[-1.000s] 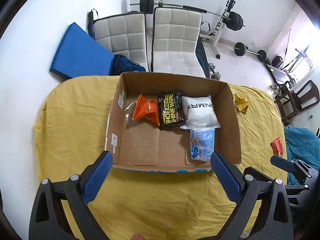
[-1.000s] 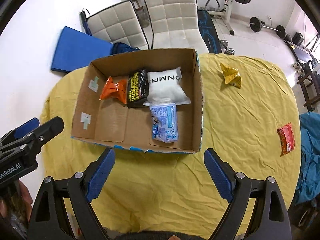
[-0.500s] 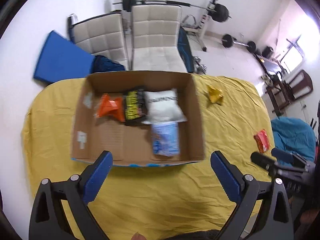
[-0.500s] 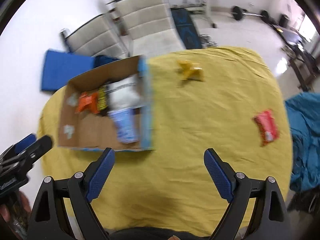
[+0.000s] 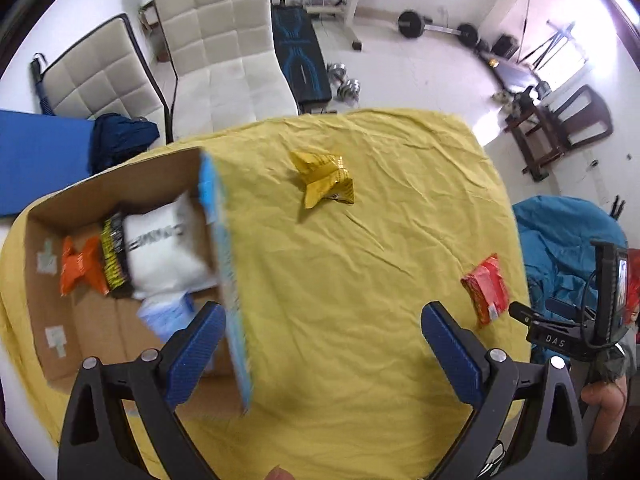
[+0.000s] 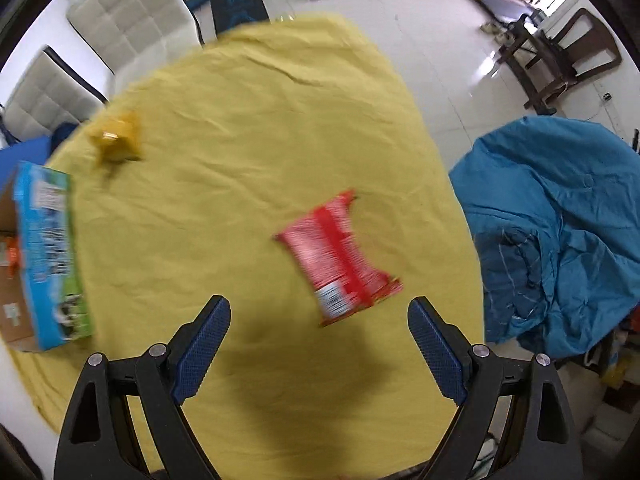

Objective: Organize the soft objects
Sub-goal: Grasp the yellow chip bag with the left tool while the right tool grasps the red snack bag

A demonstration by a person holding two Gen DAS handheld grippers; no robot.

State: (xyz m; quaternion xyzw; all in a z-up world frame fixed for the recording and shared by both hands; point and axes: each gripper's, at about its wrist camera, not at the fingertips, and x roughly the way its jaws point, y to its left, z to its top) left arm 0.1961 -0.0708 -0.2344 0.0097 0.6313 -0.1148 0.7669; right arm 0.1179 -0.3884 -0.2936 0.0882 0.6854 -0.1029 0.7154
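Two spread, empty grippers hover as the right gripper faces a red packet at twelve o'clock on the yellow cloth; blurred, probably light, crinkly, best pinched across its middle.

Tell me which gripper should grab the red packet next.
Right. The right gripper is open with the red packet just ahead between its fingers; the left gripper sees it off to one side.
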